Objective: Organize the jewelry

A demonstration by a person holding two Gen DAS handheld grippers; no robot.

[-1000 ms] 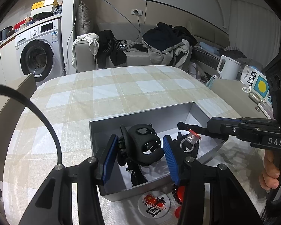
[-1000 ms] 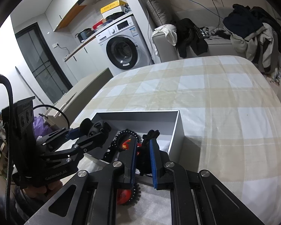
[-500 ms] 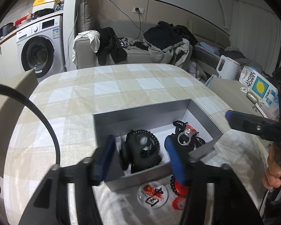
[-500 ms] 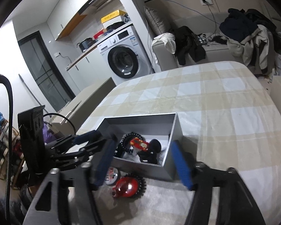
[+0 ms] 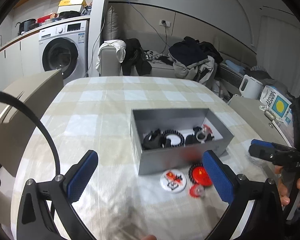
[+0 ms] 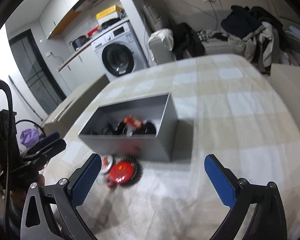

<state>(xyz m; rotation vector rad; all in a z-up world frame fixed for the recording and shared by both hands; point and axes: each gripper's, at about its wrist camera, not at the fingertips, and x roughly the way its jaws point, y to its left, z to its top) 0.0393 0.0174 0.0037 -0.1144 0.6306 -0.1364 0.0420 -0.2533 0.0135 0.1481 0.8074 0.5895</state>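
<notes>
Left wrist: bare tablecloth [image 5: 102,120] beside box [image 5: 170,160]

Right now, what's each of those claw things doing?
Left gripper: jaws opening wide, nothing between them.
Right gripper: jaws opening wide, nothing held.

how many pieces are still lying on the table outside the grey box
3, all just in front of the grey box: a white round badge, a red disc with a black toothed rim, and a small red piece. More may be hidden.

Home: washing machine [image 5: 60,58], clothes-strewn sofa [image 5: 160,68]
</notes>
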